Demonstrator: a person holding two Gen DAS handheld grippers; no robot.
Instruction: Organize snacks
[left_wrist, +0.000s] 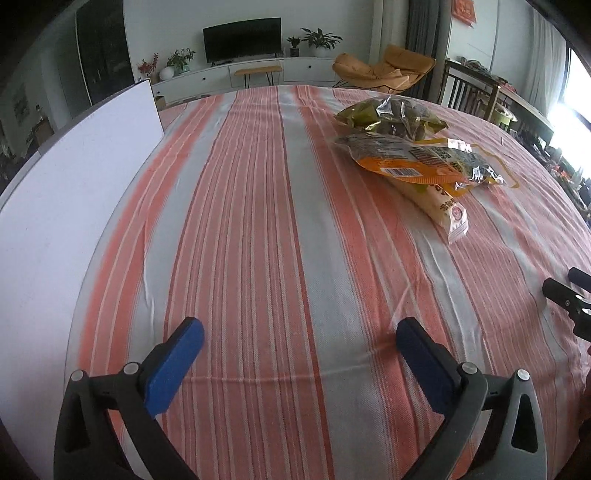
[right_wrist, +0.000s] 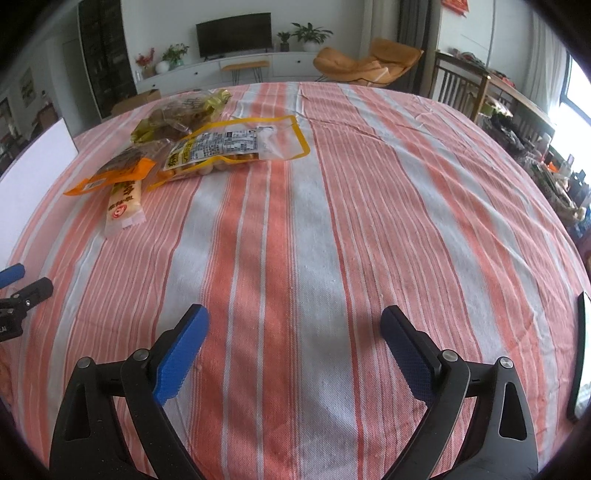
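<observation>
While both the left gripper and the right gripper hung wide and empty over the striped cloth, the snack packets lay heaped well ahead. Sorting looked unstarted; a reach forward came next.

Soft daylight from blown-out window, fisheye-bent, dark corners

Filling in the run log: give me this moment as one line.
left gripper: open, empty | right gripper: open, empty | snack bags: piled on striped cloth, untouched | white board: at cloth's left
</observation>
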